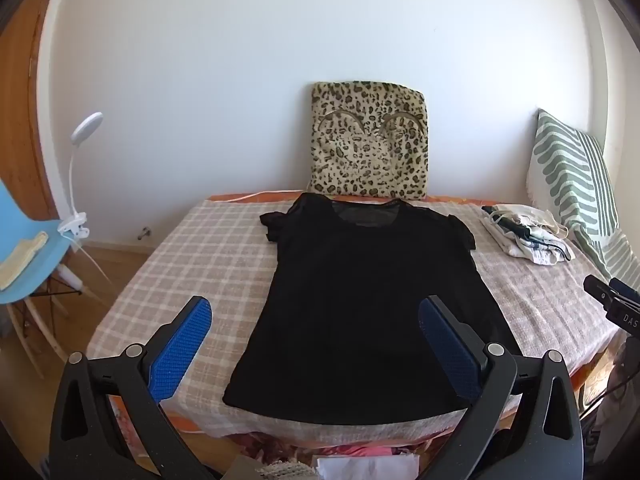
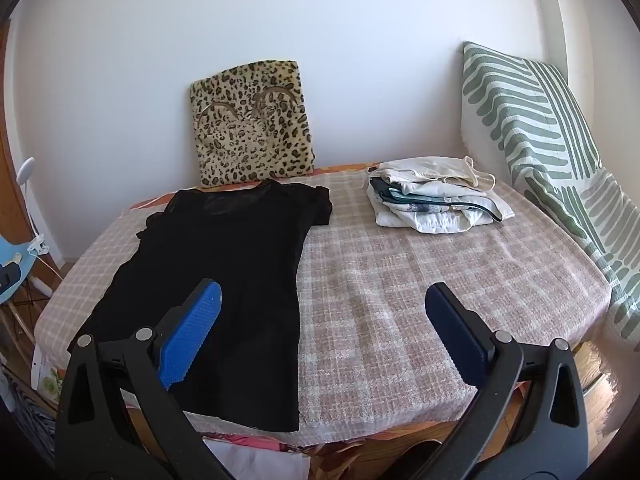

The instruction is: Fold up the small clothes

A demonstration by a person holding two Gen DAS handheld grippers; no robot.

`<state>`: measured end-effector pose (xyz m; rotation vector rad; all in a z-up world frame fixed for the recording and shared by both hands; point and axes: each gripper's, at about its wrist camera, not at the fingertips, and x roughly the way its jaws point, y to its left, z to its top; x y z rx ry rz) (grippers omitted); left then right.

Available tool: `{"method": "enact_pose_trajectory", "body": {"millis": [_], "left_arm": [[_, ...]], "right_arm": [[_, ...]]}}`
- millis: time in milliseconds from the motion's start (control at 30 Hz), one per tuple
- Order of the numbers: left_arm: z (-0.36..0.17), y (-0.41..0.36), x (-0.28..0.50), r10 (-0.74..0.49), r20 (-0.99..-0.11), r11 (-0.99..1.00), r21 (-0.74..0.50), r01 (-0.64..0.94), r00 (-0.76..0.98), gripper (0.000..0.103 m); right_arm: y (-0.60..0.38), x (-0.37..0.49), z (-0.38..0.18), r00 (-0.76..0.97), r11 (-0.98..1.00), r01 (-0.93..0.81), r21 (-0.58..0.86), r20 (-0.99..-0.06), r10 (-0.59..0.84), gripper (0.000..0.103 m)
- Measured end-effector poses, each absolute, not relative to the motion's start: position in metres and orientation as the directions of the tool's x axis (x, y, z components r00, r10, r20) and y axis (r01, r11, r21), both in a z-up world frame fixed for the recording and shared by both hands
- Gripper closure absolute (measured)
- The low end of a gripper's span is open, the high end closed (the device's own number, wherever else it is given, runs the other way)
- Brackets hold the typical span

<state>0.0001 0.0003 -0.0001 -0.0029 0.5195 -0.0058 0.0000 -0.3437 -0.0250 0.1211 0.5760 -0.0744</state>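
**Black top spread flat, both hand-held grippers wide open above the near edge**

The left hand-held gripper [image 1: 316,332] has its two blue-padded fingers spread far apart and holds nothing; it hangs over the near part of the black short-sleeved top [image 1: 360,304], with one finger to the left of the garment and the other over its right side. The right hand-held gripper [image 2: 324,328] is also wide open and empty; its left finger is over the right part of the black top [image 2: 224,280], and its right finger is over the bare checked cover [image 2: 420,288].

The top lies flat on this checked cover [image 1: 192,256], neckline toward the wall and hem at the near edge, sleeves out to both sides. To the right of it, near the far right corner, is a pile of folded light clothes [image 2: 436,200], well apart from the top. Behind the top a leopard-print cushion [image 1: 368,140] leans on the white wall. A green-and-white striped cushion [image 2: 532,128] leans at the right side. In the left wrist view, a blue chair [image 1: 32,252] stands at the left, with a white clip lamp [image 1: 80,168] clamped on it
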Motion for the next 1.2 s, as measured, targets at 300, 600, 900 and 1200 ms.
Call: {"method": "enact_pose_trajectory", "body": {"millis": [300,600,900,1200], "left_arm": [[-0.0008,0.0018,-0.0001,-0.009,-0.493,1.0,-0.015,0.002,0.87,0.0],[0.0068,0.0003,-0.0032,-0.004,-0.485,1.0,-0.008,0.0,0.874,0.0],[0.0057,-0.0017,-0.0031,-0.004,-0.483,1.0,-0.001,0.004,0.876,0.0],[0.0041,-0.004,-0.0021,-0.007,-0.486,1.0,0.001,0.009,0.874,0.0]], "right_arm": [[-0.3425,-0.0005,-0.0242,0.834,0.99,0.103,0.094,-0.551,-0.035,0.0],[-0.3428,-0.0009,-0.0242,0.837,0.99,0.103,0.098,-0.547,-0.033,0.0],[-0.3412,-0.0008,-0.0251,0.837,0.99,0.103,0.098,-0.547,-0.033,0.0],[-0.3406,-0.0005,-0.026,0.837,0.99,0.103,0.098,-0.547,-0.033,0.0]]}}
